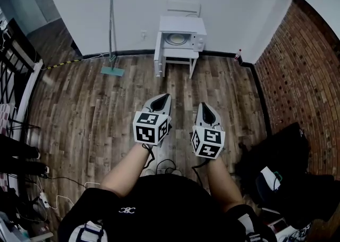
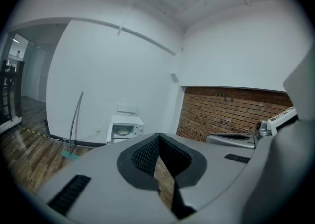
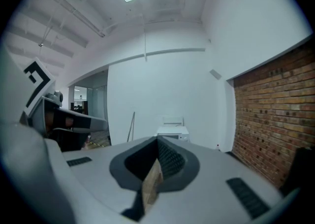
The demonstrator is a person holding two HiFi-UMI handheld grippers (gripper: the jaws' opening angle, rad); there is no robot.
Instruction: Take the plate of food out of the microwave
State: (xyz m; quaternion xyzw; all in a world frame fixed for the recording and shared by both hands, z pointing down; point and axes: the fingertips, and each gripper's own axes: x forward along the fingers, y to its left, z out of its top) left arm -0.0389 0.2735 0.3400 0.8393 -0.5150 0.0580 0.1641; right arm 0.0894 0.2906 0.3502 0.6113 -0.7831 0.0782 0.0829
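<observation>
A white microwave stands on a small white table against the far wall, several steps across the wood floor from me. A pale round plate shows in its cavity; the food on it is too small to make out. The left gripper view also shows the microwave and the plate. In the right gripper view only the microwave's top rises above the jaws. My left gripper and right gripper are held side by side in front of me, pointing at the microwave, both shut and holding nothing.
A long-handled mop leans on the wall left of the table. A brick wall runs along the right, with a small bottle in its corner. Black bags lie at the right, and a rack and cables at the left.
</observation>
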